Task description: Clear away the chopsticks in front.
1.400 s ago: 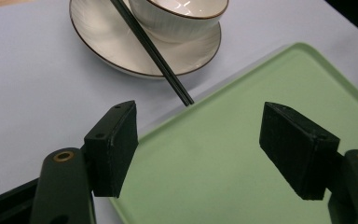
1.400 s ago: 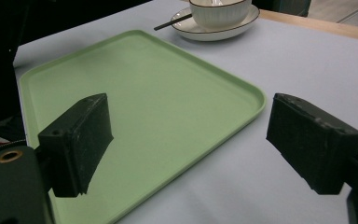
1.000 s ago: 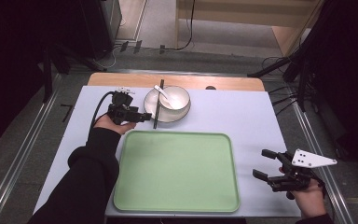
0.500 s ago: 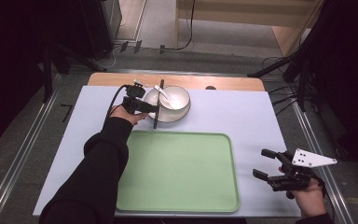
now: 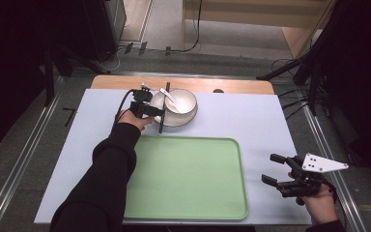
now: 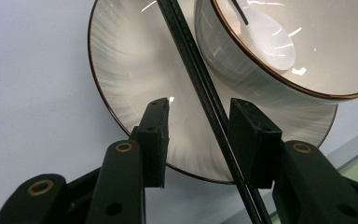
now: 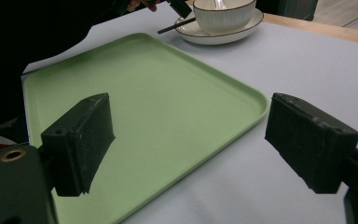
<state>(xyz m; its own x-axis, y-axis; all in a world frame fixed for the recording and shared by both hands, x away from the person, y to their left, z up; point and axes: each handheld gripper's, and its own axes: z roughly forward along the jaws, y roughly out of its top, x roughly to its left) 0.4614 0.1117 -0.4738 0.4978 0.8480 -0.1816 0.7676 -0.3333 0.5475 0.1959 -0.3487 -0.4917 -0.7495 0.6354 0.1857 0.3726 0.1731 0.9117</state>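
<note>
Your left gripper [image 5: 160, 112] sits at the near left edge of the plate [image 5: 189, 121], and its jaws are parted with the chopsticks [image 6: 200, 88] running up between them. In the left gripper view the dark sticks lie close against one pad, while the other pad [image 6: 154, 135] stands clear of them, so the grasp is not yet made; the jaws straddle rather than clamp. The chopsticks rest across the plate rim beside the bowl [image 5: 180, 102], which stands on the plate and holds a white spoon [image 5: 168, 96]. That raised perch across the rim is presumably why you approach there: the sticks are lifted off the table, leaving room for a pad on either side.

The green tray [image 5: 183, 176] lies on the table just nearer to you than the plate and carries nothing; in my judgement it is the destination for what you pick up.

Your right gripper [image 5: 276, 175] is held off the tray's right edge, well apart from the plate, jaws spread wide and holding nothing. It appears to be parked out of the way.

Before closing, centre the sticks between the pads; a one-sided grip may let them slip or twist.
</note>
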